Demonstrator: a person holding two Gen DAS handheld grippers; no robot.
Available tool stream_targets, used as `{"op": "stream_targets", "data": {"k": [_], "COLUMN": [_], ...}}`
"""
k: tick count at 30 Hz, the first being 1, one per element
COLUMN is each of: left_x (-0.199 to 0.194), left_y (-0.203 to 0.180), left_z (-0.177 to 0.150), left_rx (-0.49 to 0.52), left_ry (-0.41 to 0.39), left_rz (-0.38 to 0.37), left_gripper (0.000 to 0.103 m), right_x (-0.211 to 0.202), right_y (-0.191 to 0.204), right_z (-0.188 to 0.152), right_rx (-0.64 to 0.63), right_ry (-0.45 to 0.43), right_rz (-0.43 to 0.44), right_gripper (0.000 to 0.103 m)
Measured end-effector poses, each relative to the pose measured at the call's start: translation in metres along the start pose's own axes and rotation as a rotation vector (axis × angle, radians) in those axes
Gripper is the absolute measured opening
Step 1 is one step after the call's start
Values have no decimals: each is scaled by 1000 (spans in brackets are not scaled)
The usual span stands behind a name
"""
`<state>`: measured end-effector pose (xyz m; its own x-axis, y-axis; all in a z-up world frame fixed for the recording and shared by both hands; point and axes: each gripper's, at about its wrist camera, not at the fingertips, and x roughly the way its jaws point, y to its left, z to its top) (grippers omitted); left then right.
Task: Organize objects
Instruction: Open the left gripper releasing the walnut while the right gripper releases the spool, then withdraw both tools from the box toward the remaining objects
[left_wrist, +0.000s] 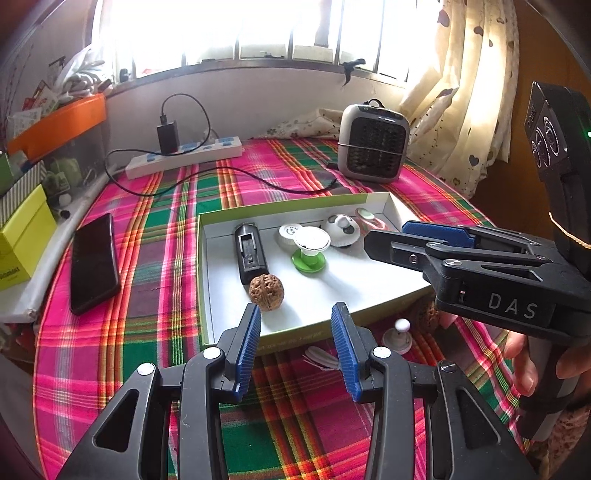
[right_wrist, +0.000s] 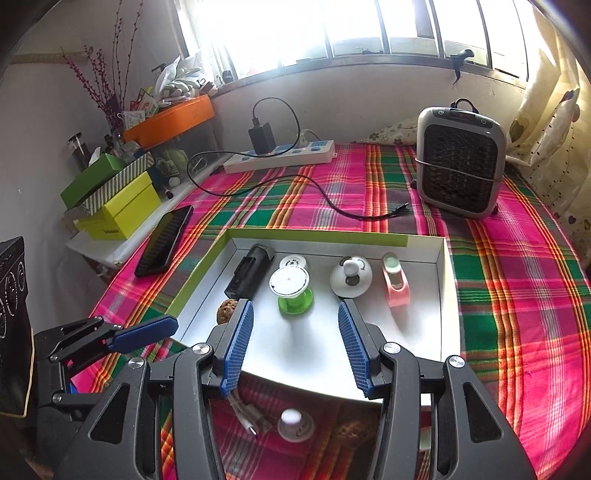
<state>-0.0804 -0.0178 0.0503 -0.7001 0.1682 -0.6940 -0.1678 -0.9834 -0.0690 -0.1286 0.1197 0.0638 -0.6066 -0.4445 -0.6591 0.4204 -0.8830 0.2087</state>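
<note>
1. Tray: your shallow white cardboard box with a lime-green rim (right_wrist: 314, 236) lies open on the pink, green and orange plaid cloth (right_wrist: 517, 295), near the cloth's front edge.
2. Contents along the box's far wall, left to right in your right wrist view: black oblong device (right_wrist: 251, 275), small white round cap (right_wrist: 293, 263), white disc-shaped knob holder with grey spots (right_wrist: 351, 278), pink tape dispenser (right_wrist: 395, 282).
3. White-topped spool on a green base (right_wrist: 291, 290) stands upright just in front of the cap.
4. Brown wrinkled walnut (left_wrist: 266, 291) sits inside the box at the near end of the black device, touching it or nearly so.
5. Loose items outside the box, on the cloth by its front edge: white coiled cable (left_wrist: 321, 360), small white knob on a round base (left_wrist: 398, 334), and a second brown walnut (left_wrist: 424, 314), partly hidden.
6. Your left gripper (left_wrist: 295, 339) hovers over the box's front-left corner, fingers moderately apart, nothing between them.
7. Your right gripper (right_wrist: 295, 339) hovers over the box's front edge, fingers likewise parted and empty.
8. Background on the cloth: black phone (left_wrist: 94, 262) at the left edge, white power strip (left_wrist: 184, 157) with black charger and cable at the far edge, grey fan heater (left_wrist: 373, 144) toward the far right corner.
</note>
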Motion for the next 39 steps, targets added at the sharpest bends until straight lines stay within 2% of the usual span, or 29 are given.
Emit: {"op": "stream_targets", "data": {"k": [16, 25, 34, 39], "left_x": [-10, 2, 10, 18], "left_y": [-7, -25, -40, -47], "left_z": [-27, -34, -30, -30], "left_rx": [-11, 82, 204, 242], "left_ry": [11, 55, 48, 71], "left_rz": [-57, -97, -134, -128], "left_gripper": [38, 40, 40, 40], "right_x": [-36, -44, -50, -52], "right_y": [-14, -22, -38, -49], "right_z": [-40, -59, -69, -71], "right_rx": [10, 19, 60, 88], "right_ry": [-22, -16, -13, -13], "right_rz": [-65, -89, -113, -131], "right_gripper": [49, 49, 49, 49]}}
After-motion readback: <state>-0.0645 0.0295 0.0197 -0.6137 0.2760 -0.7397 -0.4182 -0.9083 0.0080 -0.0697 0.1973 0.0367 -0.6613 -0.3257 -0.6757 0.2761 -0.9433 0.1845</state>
